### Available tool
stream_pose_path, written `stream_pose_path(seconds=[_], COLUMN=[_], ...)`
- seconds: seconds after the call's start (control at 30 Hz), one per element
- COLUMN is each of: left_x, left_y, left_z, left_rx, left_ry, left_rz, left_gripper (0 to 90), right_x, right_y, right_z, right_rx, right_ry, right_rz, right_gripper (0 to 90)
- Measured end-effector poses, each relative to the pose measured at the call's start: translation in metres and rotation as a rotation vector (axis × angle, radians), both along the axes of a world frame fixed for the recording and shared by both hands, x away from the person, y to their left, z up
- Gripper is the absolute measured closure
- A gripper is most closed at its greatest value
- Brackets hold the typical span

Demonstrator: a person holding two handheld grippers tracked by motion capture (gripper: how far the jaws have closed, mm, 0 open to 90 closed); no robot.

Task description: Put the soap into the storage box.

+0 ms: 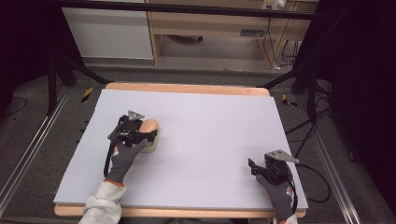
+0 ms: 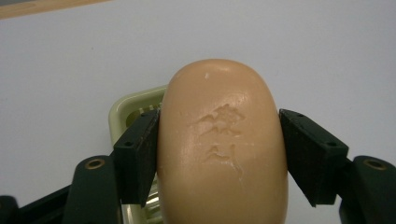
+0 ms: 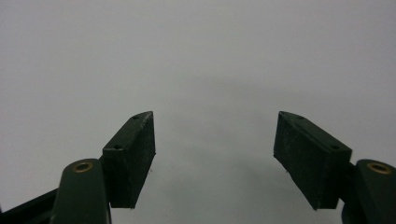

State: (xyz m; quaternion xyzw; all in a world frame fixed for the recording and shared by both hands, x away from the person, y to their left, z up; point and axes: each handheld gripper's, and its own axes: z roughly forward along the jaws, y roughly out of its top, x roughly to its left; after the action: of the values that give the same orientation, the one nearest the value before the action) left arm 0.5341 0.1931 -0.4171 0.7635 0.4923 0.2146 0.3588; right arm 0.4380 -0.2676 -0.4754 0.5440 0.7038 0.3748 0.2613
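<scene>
Gripping a peach-coloured bar of soap (image 2: pixel 223 144), the left gripper (image 1: pixel 140 135) has both jaws pressed flat against the bar's long sides, clamped snugly with no gap. The soap sits over a pale green soap dish (image 2: pixel 125 108), whose rim and ridged floor show behind and beneath the bar; whether the bar rests in the dish or hangs just above it cannot be told. Dish and soap lie on the left half of the grey table (image 1: pixel 210 130), about midway between near and far edge. The right gripper (image 1: pixel 261 169) rests near the right near corner, jaws spread wide, holding nothing.

Step in hand, as judged: either seating the soap in the dish or lifting it out. The next move calls for a level bar and a steady, straight vertical motion, as soap is slippery.
</scene>
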Motion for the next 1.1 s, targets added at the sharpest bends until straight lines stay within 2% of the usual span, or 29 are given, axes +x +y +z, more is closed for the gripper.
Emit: stream_pose_path(seconds=[0.6,1.1], left_x=[0.013,0.017], left_y=[0.004,0.008], left_z=[-0.018,-0.025], left_rx=[0.021,0.032], left_ry=[0.032,0.049], left_rz=[0.024,0.037], left_gripper=[32.0,32.0], right_x=[0.001,0.001], right_y=[0.001,0.001], right_z=[-0.001,-0.001], right_rx=[0.0,-0.007], right_ry=[0.004,0.001], right_rz=[0.004,0.006], right_gripper=[29.5,29.4])
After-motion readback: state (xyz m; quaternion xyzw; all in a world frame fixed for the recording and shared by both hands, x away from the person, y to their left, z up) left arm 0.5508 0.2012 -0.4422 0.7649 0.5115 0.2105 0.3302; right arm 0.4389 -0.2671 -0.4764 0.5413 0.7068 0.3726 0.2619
